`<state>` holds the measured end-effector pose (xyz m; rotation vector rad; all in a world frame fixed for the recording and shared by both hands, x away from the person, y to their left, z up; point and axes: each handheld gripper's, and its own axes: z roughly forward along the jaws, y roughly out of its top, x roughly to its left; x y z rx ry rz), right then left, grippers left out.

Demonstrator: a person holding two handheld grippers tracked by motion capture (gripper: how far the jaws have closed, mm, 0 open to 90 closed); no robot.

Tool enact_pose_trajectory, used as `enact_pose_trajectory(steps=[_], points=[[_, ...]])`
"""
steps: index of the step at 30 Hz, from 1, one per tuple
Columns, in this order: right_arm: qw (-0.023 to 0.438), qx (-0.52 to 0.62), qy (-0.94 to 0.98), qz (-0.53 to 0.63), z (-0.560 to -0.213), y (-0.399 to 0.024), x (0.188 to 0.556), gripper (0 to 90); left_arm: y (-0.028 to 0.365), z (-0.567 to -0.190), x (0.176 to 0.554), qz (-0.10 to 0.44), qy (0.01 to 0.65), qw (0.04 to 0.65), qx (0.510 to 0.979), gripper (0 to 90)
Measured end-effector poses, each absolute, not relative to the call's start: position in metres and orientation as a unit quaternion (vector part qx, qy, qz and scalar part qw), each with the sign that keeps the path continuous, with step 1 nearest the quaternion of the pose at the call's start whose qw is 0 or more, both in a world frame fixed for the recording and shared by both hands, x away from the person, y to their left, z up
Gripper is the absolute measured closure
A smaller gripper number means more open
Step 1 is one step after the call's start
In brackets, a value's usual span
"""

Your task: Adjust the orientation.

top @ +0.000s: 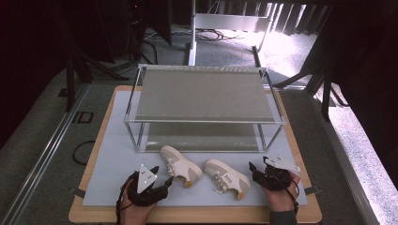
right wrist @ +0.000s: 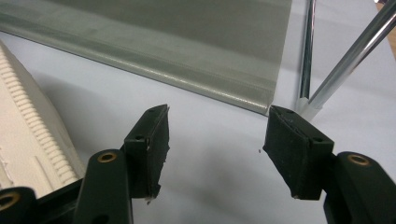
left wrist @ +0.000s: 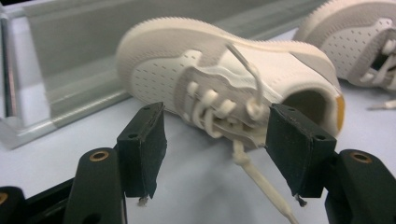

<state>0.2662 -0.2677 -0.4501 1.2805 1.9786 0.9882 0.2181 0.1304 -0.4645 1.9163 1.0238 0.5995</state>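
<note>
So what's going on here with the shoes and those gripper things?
A person at a table holds a two-jaw gripper in each hand, working on a pair of cream sneakers that lie in front of a two-tier metal rack. The left gripper is open and lined up on the left sneaker, its jaws on either side of the laces without clamping. The right gripper is also open, beside the right sneaker, with nothing between its jaws. Both rack shelves look bare.
</note>
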Motion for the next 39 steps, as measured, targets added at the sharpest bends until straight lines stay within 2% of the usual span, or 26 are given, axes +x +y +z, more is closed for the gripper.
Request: enact_pose_trajectory(steps=[9,17,25,34,39], points=[[0.295,0.478,0.739,0.371,-0.448,-0.268,0.265,39.5,0.114,-0.479,0.225,0.220,0.415,0.408,0.783,37.2],[0.298,0.478,0.740,0.367,-0.449,-0.268,0.265,39.5,0.107,-0.480,0.231,0.227,0.422,0.408,0.777,37.7],[0.299,0.474,0.744,0.363,-0.451,-0.266,0.266,39.4,0.113,-0.475,0.235,0.222,0.435,0.414,0.768,44.9],[0.301,0.471,0.746,0.362,-0.452,-0.265,0.265,39.4,0.108,-0.463,0.243,0.239,0.435,0.414,0.763,57.7],[0.302,0.472,0.745,0.362,-0.452,-0.266,0.265,39.4,0.110,-0.458,0.248,0.244,0.445,0.416,0.755,58.1]])
